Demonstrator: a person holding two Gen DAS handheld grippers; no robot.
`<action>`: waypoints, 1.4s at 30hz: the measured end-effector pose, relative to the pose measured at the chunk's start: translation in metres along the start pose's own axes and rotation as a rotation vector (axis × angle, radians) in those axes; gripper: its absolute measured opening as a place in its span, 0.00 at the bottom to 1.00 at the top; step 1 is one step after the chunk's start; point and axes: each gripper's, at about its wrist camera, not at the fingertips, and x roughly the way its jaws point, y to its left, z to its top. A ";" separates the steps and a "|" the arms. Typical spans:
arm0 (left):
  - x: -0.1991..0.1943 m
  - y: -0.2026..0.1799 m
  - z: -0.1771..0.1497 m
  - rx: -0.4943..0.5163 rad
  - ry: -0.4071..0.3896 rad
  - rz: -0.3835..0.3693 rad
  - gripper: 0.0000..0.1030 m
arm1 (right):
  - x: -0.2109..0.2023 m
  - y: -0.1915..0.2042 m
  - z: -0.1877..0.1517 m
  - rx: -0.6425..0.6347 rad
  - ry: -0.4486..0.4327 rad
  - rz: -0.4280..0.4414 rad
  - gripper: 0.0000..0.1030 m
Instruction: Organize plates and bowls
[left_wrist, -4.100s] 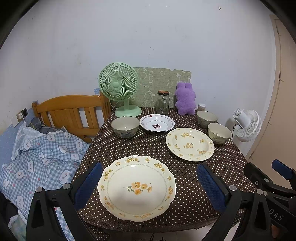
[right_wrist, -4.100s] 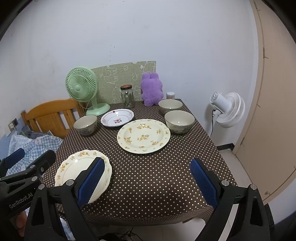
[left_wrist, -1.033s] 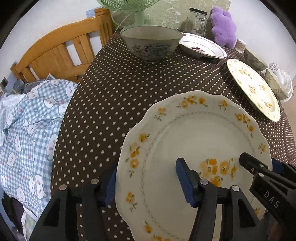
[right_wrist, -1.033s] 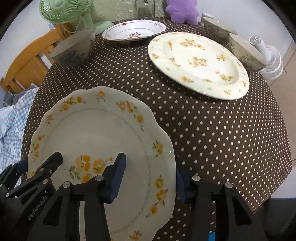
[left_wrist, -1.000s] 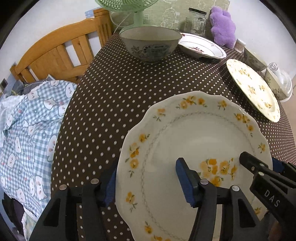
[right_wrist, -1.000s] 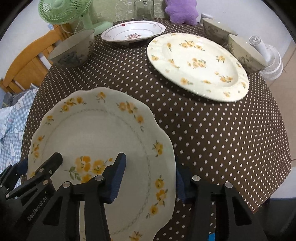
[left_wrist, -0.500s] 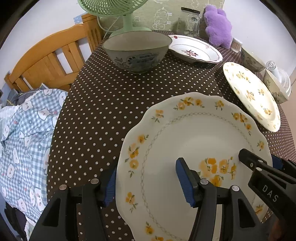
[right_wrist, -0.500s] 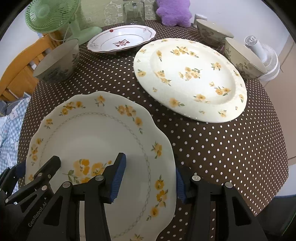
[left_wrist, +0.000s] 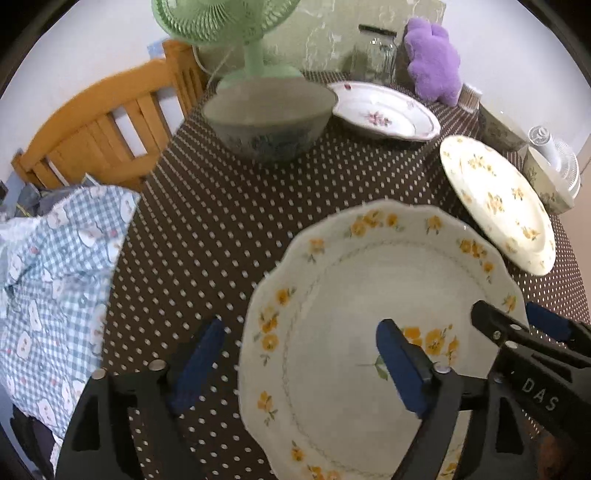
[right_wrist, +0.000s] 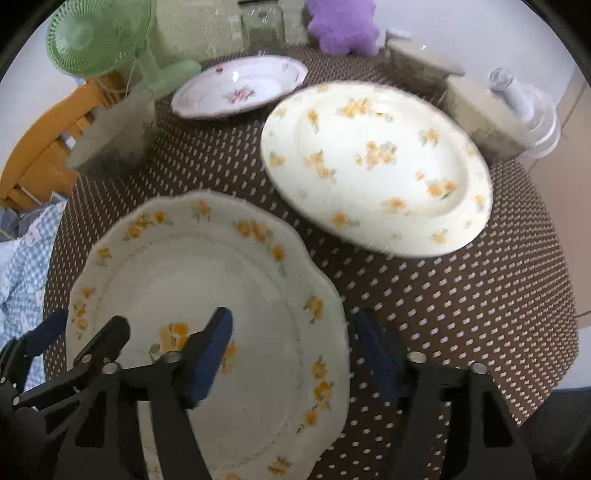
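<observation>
Gripping scalloped plate (left_wrist: 369, 295) by opposite rims: L gripper (left_wrist: 295, 362); R gripper (right_wrist: 291, 350).

The right tool (right_wrist: 291, 354) grips the right rim of a scalloped yellow-flowered plate (right_wrist: 207, 295) above the dotted surface (right_wrist: 461, 295), with the left tool (right_wrist: 77, 343) at its left rim and a round flowered plate (right_wrist: 376, 166) beyond.

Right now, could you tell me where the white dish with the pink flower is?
The pink-flower dish sits at the table's far side, between the green fan and the purple plush, just behind the round yellow-flowered plate.
</observation>
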 end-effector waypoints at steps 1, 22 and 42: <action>-0.001 0.001 0.001 -0.003 0.000 -0.005 0.90 | -0.004 -0.002 0.002 0.009 -0.006 0.002 0.76; -0.043 -0.062 0.027 -0.024 -0.091 -0.012 0.99 | -0.056 -0.077 0.033 0.013 -0.142 0.018 0.78; 0.005 -0.131 0.073 -0.052 -0.073 0.028 0.97 | -0.009 -0.139 0.084 0.000 -0.121 0.032 0.78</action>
